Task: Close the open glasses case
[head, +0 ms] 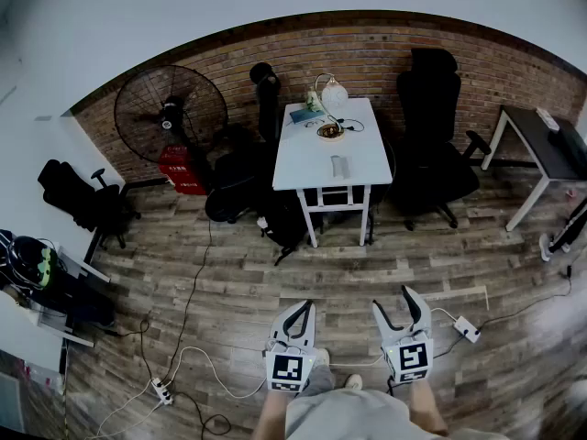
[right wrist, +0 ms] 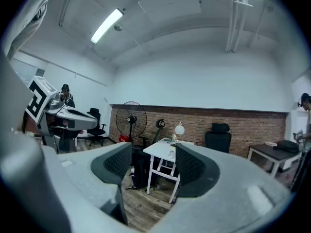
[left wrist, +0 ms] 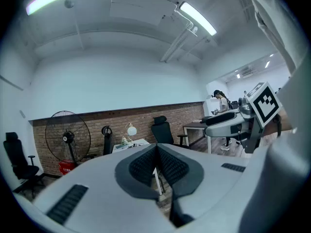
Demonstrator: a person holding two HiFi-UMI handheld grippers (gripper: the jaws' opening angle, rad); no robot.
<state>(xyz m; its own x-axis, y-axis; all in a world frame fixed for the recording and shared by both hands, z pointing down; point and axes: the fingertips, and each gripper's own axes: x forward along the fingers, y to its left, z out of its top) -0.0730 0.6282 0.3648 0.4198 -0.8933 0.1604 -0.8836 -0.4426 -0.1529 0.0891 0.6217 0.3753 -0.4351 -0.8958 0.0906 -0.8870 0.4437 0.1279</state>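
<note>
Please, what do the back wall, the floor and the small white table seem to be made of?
Back wall: brick, matt reddish-brown, with pale mortar lines showing. Floor: wood-look planks, grey-brown and streaked; whether real wood or laminate cannot be told. Table: smooth white top, probably painted or laminated board; the material of its white legs is unclear.

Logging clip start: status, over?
Left gripper shut, right open, both empty. Case on table, far off, lid unclear. Power strip on floor.

Right gripper, fingers apart, seemingly empty.
</note>
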